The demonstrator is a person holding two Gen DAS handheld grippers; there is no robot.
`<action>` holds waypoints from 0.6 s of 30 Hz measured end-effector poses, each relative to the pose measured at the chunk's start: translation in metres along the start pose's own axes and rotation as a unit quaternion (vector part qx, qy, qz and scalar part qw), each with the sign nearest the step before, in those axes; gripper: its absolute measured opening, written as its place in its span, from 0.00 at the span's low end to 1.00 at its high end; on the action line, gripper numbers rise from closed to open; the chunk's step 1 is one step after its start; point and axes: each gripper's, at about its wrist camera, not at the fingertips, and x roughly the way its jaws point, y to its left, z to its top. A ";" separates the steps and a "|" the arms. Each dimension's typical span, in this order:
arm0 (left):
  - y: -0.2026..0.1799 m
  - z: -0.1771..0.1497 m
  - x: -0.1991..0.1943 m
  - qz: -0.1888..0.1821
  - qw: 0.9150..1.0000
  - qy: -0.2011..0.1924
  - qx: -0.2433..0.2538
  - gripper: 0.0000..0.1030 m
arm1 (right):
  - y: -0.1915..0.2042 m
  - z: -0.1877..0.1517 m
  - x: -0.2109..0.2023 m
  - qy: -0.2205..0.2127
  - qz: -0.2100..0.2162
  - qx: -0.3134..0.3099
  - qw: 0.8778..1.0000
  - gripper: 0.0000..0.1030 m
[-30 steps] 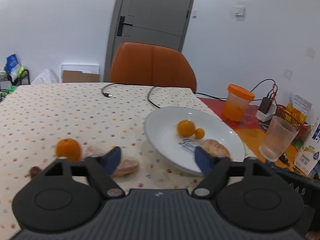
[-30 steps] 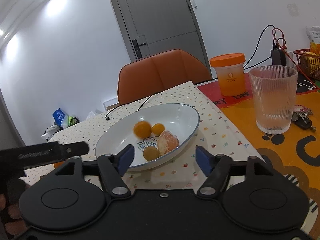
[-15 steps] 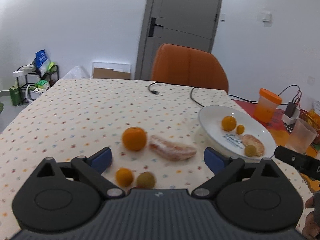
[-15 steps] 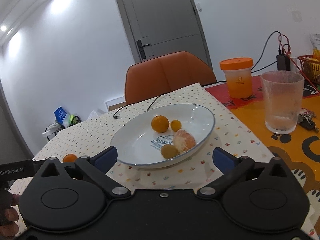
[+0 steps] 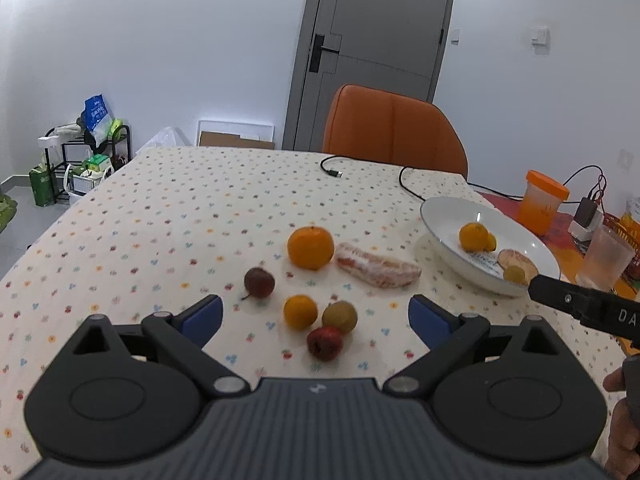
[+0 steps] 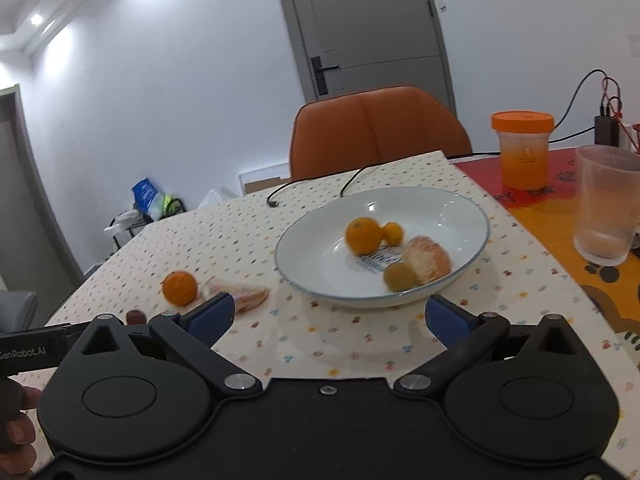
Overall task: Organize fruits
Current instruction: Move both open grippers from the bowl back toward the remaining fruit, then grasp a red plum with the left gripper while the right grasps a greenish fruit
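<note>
A white plate [image 6: 472, 216] holds an orange [image 6: 363, 234], a small orange fruit [image 6: 393, 233], a peeled citrus piece [image 6: 429, 259] and a greenish fruit [image 6: 400, 276]. On the dotted tablecloth lie a big orange [image 5: 310, 247], a peeled citrus segment [image 5: 376, 270], a dark red fruit [image 5: 259, 282], a small orange [image 5: 300, 311], a green-brown fruit [image 5: 340, 317] and a red fruit [image 5: 325, 342]. My left gripper [image 5: 316, 316] stands open, low over the small fruits. My right gripper [image 6: 329, 314] stands open and empty just in front of the plate.
An orange chair [image 5: 394, 132] stands at the table's far side. A black cable [image 5: 332, 170] lies on the cloth. On the right stand an orange-lidded jar [image 6: 522, 152] and a ribbed glass [image 6: 606, 204]. A rack with bags [image 5: 80, 160] stands on the floor at left.
Both grippers have opened wider. The left view has swung from the plate to the loose fruits on the cloth. The right gripper has drawn back a little from the plate.
</note>
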 end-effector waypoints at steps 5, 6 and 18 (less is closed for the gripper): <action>0.009 -0.009 0.001 -0.009 1.000 -0.002 -0.020 0.95 | 0.010 -0.003 0.003 0.008 0.007 -0.011 1.000 1.00; 0.009 -0.010 0.001 -0.010 1.000 -0.006 -0.022 0.95 | 0.012 -0.004 0.003 0.009 0.009 -0.013 1.000 1.00; 0.007 -0.016 0.012 -0.012 1.000 0.000 -0.018 0.79 | 0.024 -0.013 0.011 0.028 0.039 -0.014 0.999 1.00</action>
